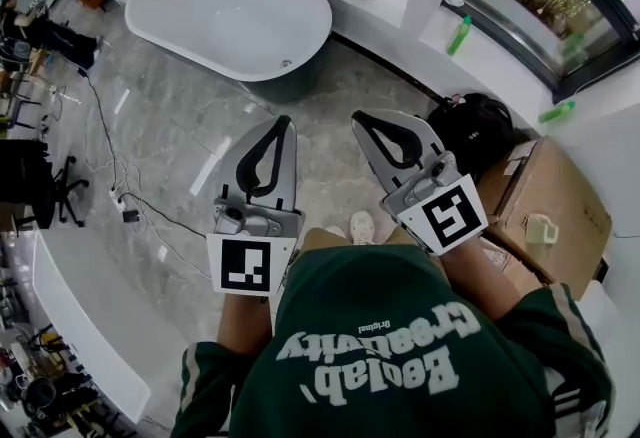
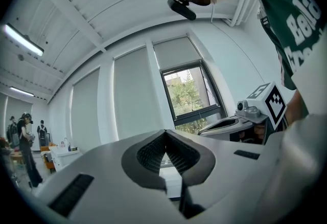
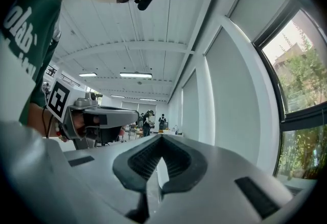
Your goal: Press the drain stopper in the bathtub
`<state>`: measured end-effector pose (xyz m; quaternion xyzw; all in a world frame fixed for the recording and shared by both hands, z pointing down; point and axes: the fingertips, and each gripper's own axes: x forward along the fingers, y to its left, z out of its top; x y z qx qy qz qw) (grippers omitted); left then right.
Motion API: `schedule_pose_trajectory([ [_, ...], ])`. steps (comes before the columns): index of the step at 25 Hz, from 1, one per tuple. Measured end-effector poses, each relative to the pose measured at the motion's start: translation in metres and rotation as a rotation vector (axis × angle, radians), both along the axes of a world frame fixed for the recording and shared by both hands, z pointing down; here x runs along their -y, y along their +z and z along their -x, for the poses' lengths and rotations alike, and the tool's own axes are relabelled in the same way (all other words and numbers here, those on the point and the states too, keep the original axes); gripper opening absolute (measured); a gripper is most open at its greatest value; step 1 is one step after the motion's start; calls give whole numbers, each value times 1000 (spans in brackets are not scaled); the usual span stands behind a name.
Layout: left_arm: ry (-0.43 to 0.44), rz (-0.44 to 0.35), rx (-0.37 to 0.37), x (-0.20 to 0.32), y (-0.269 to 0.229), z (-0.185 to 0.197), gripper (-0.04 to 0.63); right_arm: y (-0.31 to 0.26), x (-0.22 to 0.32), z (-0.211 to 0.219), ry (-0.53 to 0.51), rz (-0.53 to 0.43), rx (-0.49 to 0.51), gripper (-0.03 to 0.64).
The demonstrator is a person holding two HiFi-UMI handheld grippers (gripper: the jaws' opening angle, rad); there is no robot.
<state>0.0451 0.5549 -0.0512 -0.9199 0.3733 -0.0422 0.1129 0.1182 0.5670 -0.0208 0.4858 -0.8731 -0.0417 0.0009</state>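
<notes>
Both the left gripper and right gripper were closed, empty. Tub at 11 o'clock stood well apart; stopper judged not yet pressed.

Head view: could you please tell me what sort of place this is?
Probably a lab or studio with a mock bathroom: a white freestanding bathtub on a marble-look floor, with an office chair and loose cables nearby.

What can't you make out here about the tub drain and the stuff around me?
- Drain stopper: head view, only a tiny dot in the bathtub; raised or pressed, cannot tell.
- Bathtub: in neither gripper view; both look level across the room.
- Black object by the cardboard box: head view, partly behind the right gripper; what it is, unclear.
</notes>
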Motion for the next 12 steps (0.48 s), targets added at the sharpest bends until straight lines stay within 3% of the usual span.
schedule_pose_trajectory([
  [7,15,-12,39,-8,2,-16,9,0,-2,-17,16,5,34,11],
  [12,21,61,-38,-13,0,-12,9,-4,-9,-15,-11,-8,52,11],
])
